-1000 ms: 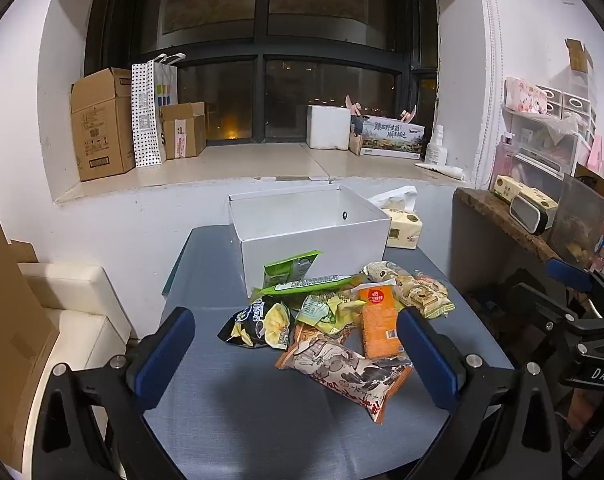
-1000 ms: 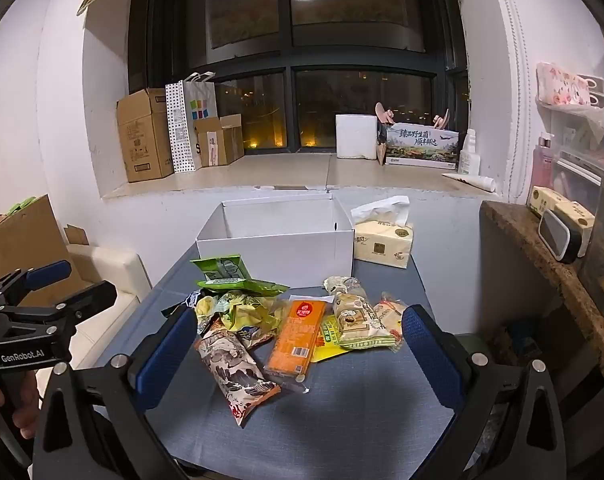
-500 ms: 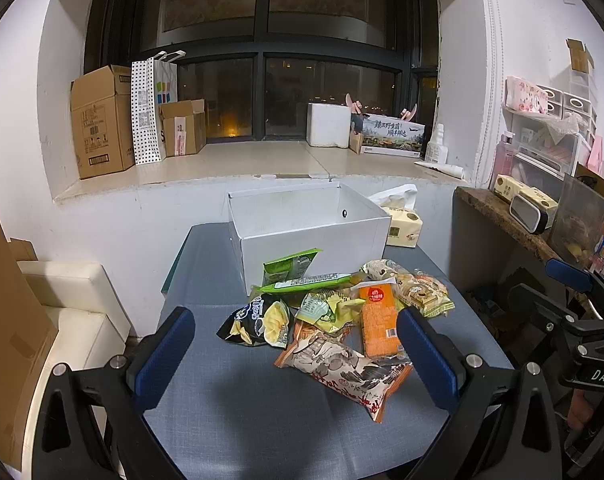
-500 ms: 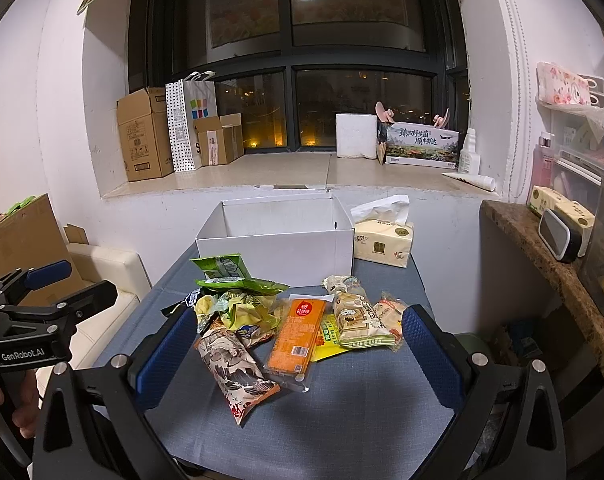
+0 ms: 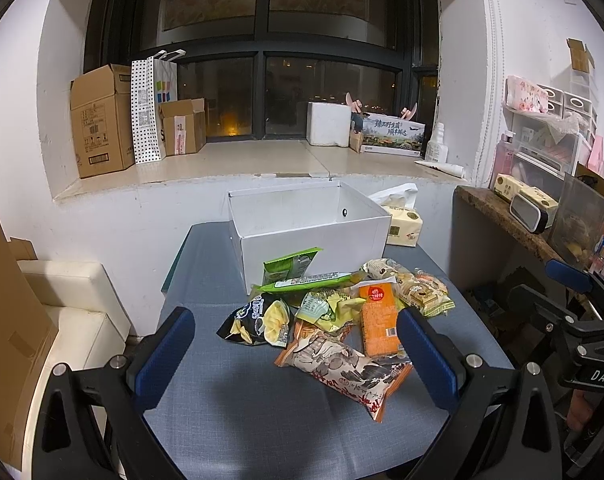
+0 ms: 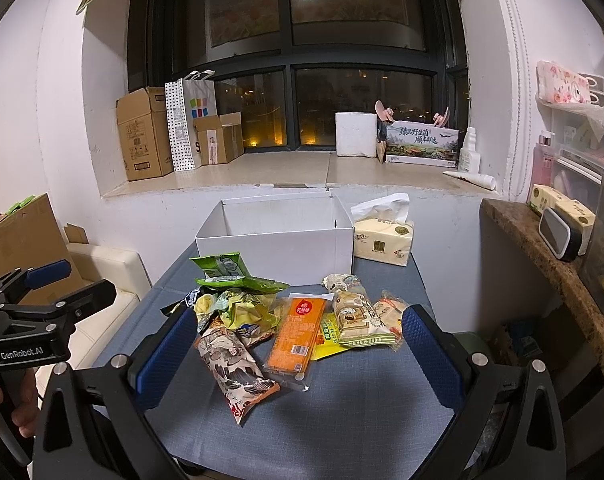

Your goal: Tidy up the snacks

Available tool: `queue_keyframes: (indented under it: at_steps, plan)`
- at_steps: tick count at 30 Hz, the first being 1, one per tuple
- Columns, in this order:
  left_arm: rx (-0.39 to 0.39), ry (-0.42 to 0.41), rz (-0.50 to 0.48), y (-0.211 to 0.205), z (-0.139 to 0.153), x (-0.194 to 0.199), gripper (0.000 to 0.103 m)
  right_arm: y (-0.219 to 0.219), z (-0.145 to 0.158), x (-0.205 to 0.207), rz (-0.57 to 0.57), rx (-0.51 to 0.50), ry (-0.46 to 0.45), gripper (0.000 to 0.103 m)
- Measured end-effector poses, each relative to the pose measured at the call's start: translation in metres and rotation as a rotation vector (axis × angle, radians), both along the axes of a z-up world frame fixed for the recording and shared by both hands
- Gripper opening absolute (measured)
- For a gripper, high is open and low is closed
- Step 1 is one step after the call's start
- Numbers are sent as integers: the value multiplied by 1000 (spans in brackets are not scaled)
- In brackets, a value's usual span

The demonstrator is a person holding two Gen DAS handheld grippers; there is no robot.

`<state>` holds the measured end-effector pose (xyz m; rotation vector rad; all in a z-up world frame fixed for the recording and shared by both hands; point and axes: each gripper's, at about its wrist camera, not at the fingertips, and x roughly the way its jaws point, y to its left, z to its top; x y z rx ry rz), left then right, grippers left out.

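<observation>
A pile of snack packets lies on the blue-grey table in front of an open white box. It includes an orange flat pack, a patterned long bag, a black-and-yellow chip bag and green packets. My left gripper is open and empty, held back above the table's near edge. My right gripper is open and empty too, facing the same pile: orange pack, patterned bag, white box.
A tissue pack stands right of the box. A windowsill behind holds cardboard boxes. A shelf with clutter is at the right, a white seat at the left.
</observation>
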<state>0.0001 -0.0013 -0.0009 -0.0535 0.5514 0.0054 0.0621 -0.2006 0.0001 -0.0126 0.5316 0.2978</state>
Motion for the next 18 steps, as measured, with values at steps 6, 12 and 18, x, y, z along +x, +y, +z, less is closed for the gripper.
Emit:
queue_keyframes:
  at_steps: [6, 12, 18]
  plan:
    - [0, 0, 1, 0, 0, 0, 103, 0, 0, 0, 3, 2, 2, 103]
    - [0, 0, 1, 0, 0, 0, 103, 0, -1, 1, 3, 3, 5, 103]
    - [1, 1, 1, 0, -1, 0, 103, 0, -1, 1, 3, 3, 5, 103]
